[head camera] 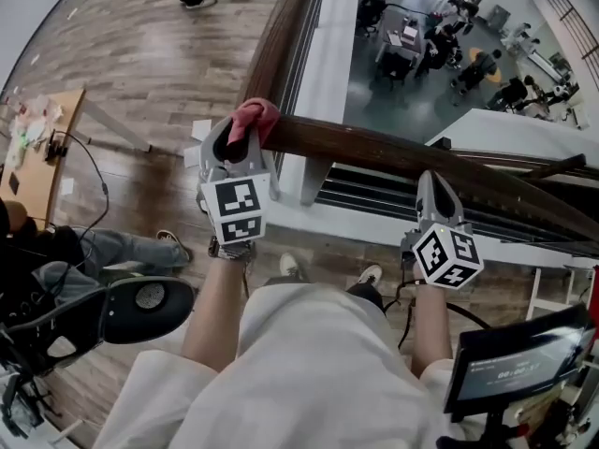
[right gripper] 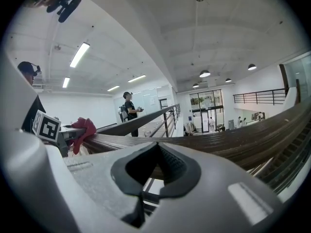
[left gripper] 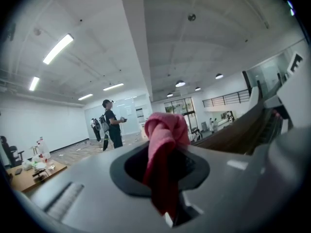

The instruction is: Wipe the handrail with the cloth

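A dark wooden handrail (head camera: 402, 157) runs from a corner at centre left off to the right, with another stretch leading away at the top (head camera: 285, 26). My left gripper (head camera: 236, 152) is shut on a pink-red cloth (head camera: 255, 118), which is bunched against the rail's corner. In the left gripper view the cloth (left gripper: 164, 140) sticks up out of the closed jaws of the left gripper (left gripper: 167, 154), with the rail (left gripper: 238, 135) to the right. My right gripper (head camera: 433, 187) is shut and holds nothing, its tip at the rail's near side. The right gripper view shows that gripper (right gripper: 156, 150), the rail (right gripper: 228, 142) and the cloth (right gripper: 83, 129).
Beyond the rail is a drop to a lower floor with desks and people (head camera: 440, 45). A seated person's legs (head camera: 112, 251), a black stool (head camera: 140, 307) and a wooden table (head camera: 42, 148) are at my left. A screen (head camera: 524, 354) stands at lower right. A person (left gripper: 112, 123) stands far off.
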{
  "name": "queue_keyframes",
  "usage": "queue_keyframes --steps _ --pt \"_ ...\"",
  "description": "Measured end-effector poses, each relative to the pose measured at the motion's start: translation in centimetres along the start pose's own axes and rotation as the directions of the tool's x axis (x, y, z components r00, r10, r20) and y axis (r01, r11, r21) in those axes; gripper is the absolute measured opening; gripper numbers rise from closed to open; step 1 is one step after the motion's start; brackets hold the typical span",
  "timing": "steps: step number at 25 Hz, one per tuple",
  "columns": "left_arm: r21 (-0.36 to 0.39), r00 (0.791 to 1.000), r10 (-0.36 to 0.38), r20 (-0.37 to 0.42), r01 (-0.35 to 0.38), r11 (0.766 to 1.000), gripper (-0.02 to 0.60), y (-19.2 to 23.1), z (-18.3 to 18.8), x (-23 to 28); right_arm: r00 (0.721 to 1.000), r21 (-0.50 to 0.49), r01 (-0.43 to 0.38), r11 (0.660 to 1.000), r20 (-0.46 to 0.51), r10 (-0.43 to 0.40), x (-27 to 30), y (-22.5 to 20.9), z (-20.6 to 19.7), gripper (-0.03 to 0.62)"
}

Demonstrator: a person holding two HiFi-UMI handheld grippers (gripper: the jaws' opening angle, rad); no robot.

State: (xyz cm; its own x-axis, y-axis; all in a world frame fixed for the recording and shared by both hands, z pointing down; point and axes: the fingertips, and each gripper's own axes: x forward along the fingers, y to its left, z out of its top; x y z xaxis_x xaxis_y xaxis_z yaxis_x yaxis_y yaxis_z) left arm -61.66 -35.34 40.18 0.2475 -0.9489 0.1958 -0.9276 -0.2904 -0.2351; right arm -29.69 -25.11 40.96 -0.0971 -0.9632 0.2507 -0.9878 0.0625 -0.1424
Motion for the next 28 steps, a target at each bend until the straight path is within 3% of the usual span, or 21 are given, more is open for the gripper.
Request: queue_keyframes --steps 12,19,28 --pt "0.035 0.997 -0.006 -0.071 0.008 0.999 0.087 -3.9 1.2 0.4 1.000 0.013 0.020 1.000 0.001 -0.020 -1.2 -5.0 1.9 0.003" --pt "0.041 0.994 0.028 -0.102 -0.024 0.999 0.087 -6.5 1.6 0.4 0.999 -0.068 0.035 0.997 0.014 -0.034 -2.7 -9.1 3.0 0.003" --pt "0.015 0.985 0.061 -0.163 -0.059 0.998 0.086 -8.5 1.5 0.8 0.999 -0.102 0.039 0.994 0.037 -0.035 -3.7 -14.0 3.7 0.003"
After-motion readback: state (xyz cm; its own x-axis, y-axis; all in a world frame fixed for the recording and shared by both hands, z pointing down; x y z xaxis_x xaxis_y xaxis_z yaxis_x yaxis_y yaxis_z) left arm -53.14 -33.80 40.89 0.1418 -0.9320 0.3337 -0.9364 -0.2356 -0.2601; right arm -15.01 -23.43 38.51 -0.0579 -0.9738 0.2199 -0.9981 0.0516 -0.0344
